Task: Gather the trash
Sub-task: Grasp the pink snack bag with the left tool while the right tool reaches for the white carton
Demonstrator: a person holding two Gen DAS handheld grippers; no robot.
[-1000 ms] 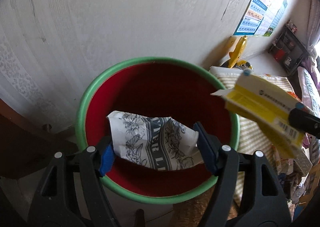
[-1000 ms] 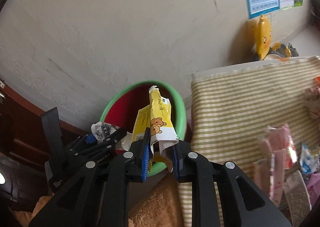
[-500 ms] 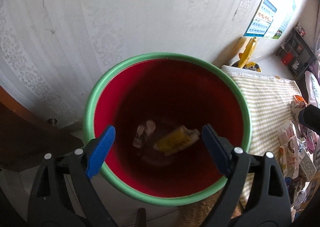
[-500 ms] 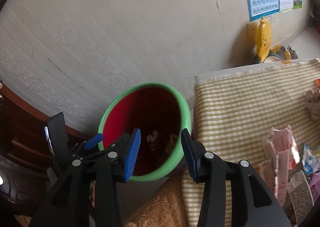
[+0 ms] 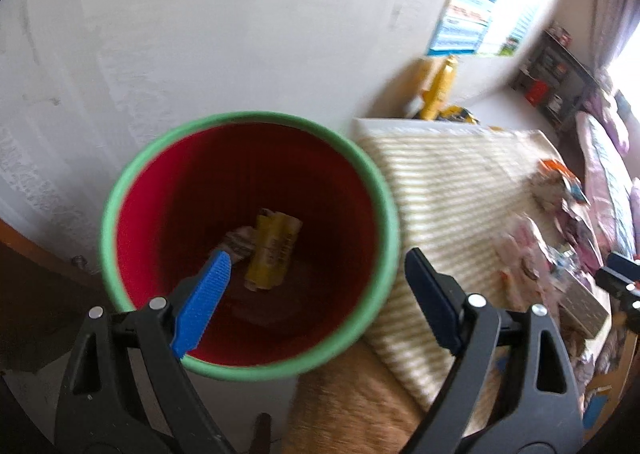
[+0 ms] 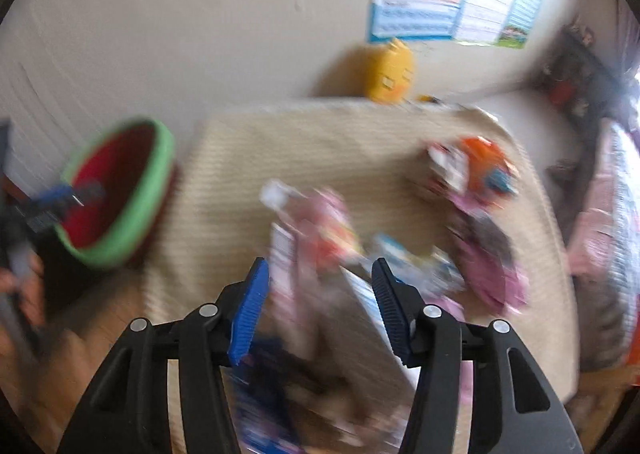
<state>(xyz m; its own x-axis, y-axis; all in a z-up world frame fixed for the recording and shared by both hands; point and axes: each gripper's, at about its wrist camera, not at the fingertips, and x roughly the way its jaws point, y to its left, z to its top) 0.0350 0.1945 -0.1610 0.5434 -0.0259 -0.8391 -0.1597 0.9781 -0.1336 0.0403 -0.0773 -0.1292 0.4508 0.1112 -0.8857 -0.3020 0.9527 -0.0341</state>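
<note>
Left gripper (image 5: 316, 294), jaws wide and empty after opening, hangs over the bin (image 5: 120, 190), where a yellow box (image 5: 272, 246) and crumpled paper (image 5: 240, 240) lie. Right gripper (image 6: 320, 302), jaws just opening and empty, hangs over blurred wrappers (image 6: 328, 226) on the striped cloth (image 6: 320, 142) right of the bin.

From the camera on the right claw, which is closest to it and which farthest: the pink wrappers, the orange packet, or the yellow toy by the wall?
1. Pink wrappers, on the striped cloth just ahead of the open right claw.
2. Orange packet, farther back, to the right.
3. Yellow toy, beyond the cloth's far edge, against the wall.
</note>
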